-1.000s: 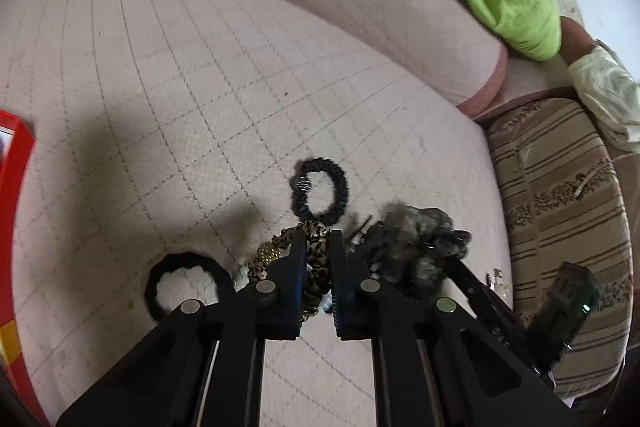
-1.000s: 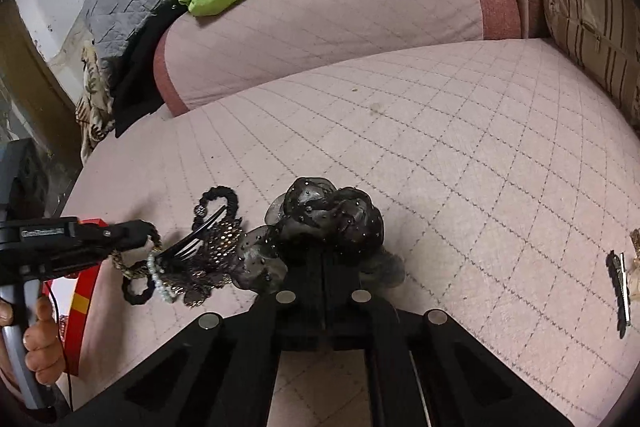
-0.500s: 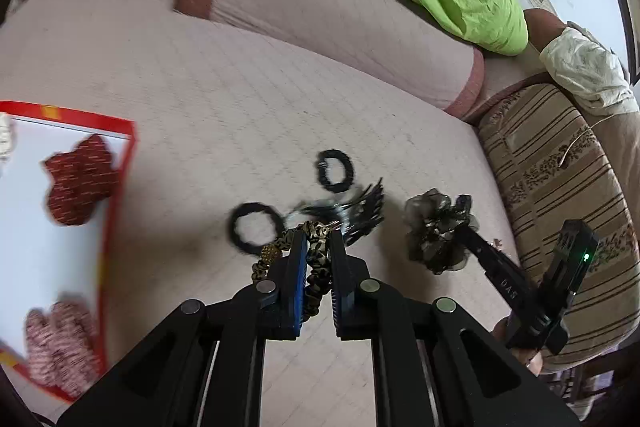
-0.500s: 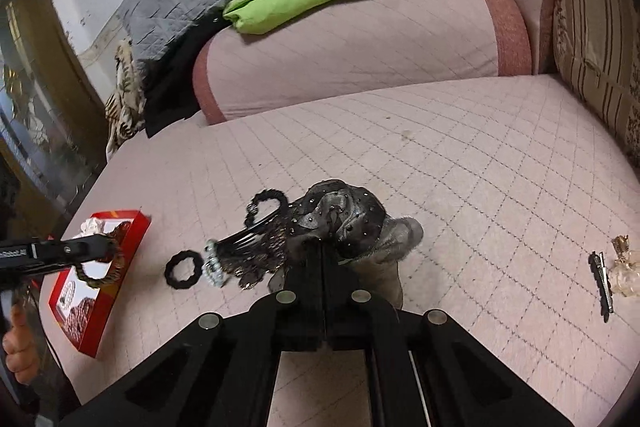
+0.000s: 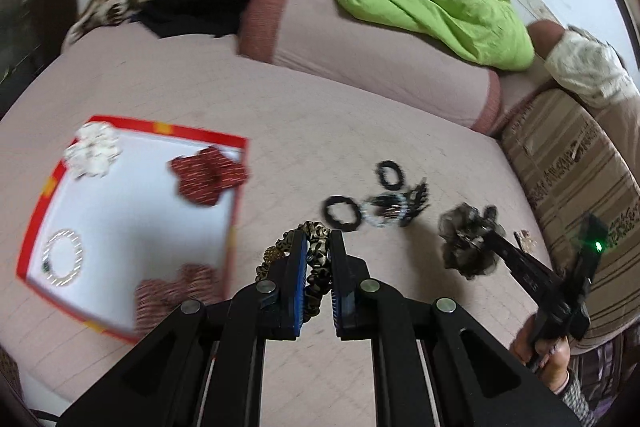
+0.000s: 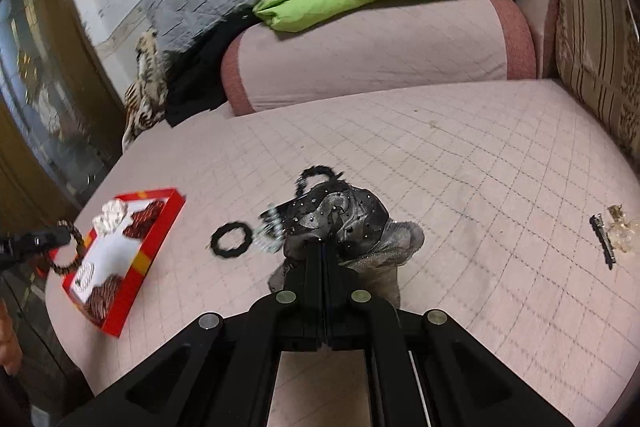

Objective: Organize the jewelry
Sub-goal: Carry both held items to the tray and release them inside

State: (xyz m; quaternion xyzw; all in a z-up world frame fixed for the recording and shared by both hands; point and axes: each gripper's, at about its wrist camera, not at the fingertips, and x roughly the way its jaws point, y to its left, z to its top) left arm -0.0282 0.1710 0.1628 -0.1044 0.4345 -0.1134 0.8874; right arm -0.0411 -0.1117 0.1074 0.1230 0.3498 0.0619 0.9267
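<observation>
With my left hand-held gripper (image 5: 316,247) clamped on the leopard-print fabric scrunchie (image 5: 316,259) above the bed beside the red-rimmed white tray (image 5: 236,187), and my right hand-held gripper (image 6: 321,247) pinched shut on the black sequinned tulle scrunchie (image 6: 340,215), I reckon either soft loop could slip free before reaching the tray.

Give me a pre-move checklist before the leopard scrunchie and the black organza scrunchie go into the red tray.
1. Left gripper shut on leopard scrunchie: ok.
2. Right gripper shut on black organza scrunchie: ok.
3. Bare white floor left in red tray: ok.
4. Leopard scrunchie directly over the tray: not ok; in the left view it sits right of the rim.
5. Organza scrunchie free of the black hair tie and beaded pile: cannot tell.
</observation>
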